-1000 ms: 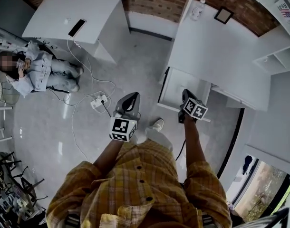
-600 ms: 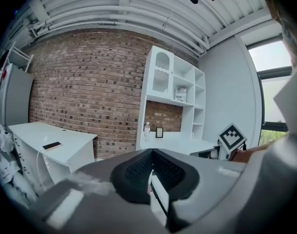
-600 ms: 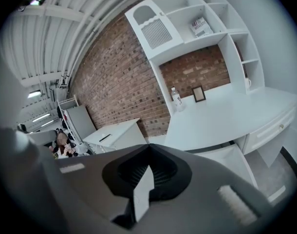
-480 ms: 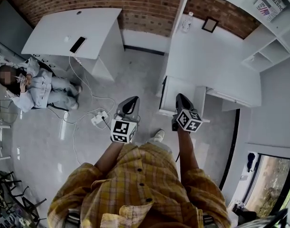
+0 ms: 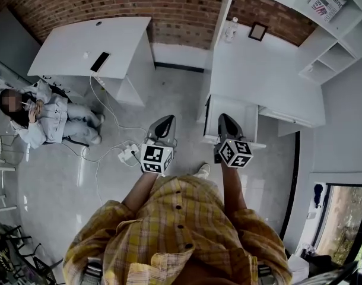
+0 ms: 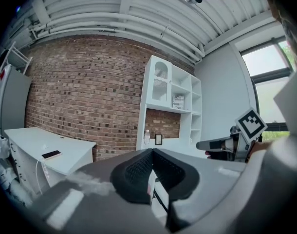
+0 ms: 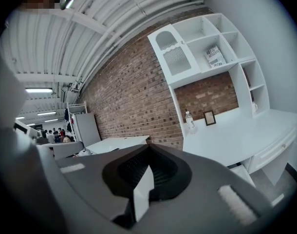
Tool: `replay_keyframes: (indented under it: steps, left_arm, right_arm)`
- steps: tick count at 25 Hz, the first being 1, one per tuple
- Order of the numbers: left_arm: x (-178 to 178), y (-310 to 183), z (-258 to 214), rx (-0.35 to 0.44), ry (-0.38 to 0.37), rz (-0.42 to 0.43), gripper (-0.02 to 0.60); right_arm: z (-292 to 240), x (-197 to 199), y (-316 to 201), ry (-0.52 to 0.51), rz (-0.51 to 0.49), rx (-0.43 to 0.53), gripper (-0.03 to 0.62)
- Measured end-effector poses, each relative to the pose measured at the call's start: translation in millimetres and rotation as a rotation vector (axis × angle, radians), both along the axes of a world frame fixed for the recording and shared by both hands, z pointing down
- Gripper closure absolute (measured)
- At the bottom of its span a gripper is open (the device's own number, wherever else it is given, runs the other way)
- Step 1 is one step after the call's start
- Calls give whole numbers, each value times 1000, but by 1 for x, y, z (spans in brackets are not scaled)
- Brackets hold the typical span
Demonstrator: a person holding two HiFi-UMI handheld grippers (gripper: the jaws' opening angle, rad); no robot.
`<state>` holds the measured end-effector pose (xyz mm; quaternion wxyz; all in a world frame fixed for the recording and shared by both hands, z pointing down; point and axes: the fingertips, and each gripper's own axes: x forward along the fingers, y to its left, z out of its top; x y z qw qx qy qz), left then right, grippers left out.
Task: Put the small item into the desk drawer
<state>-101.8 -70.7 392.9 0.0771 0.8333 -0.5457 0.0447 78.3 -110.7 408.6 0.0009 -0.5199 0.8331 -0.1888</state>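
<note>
While the person in the yellow checked shirt [image 5: 175, 236] holds both tools out at chest height, the left gripper [image 6: 152, 152] and the right gripper [image 7: 148, 149] point side by side, a little apart, toward the red brick wall [image 5: 169, 5]. The left gripper's black ribbed fingers [image 6: 136, 169] meet at their tips and clamp nothing; only a pale sliver of the room shows through the narrow slot below the tips. The right gripper's fingers [image 7: 163, 172] are likewise pressed together and empty.

From the head view, the white desk drawer [image 5: 243, 114] stands pulled out from the front edge of the long white tabletop [image 5: 270, 82], directly beneath the right gripper. The small item cannot be picked out in any view, neither in the drawer nor on the tabletop. At the tabletop's far end, against the bricks, stand a clear plastic bottle [image 5: 230, 29] and a small dark picture frame [image 5: 257, 31], close together, with white open shelves [image 5: 341, 34] to their right.

Across the grey floor, a second white table [image 5: 80, 43] carries a black phone [image 5: 101, 62]. A seated person [image 5: 44, 120] is beside it, and a white power strip [image 5: 126, 153] lies near the left gripper.
</note>
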Motion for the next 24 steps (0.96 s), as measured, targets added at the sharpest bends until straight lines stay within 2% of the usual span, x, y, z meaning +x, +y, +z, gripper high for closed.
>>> replay_keyframes:
  steps: [12,24]
  left_arm:
    - [-4,-7,-22,56,13,23,581]
    - [8,-8,-25,59,2,40,581]
  right_arm:
    - [-31,-33,16,52,-51,87,595]
    - [-35,-31,18,43,-50,96,595]
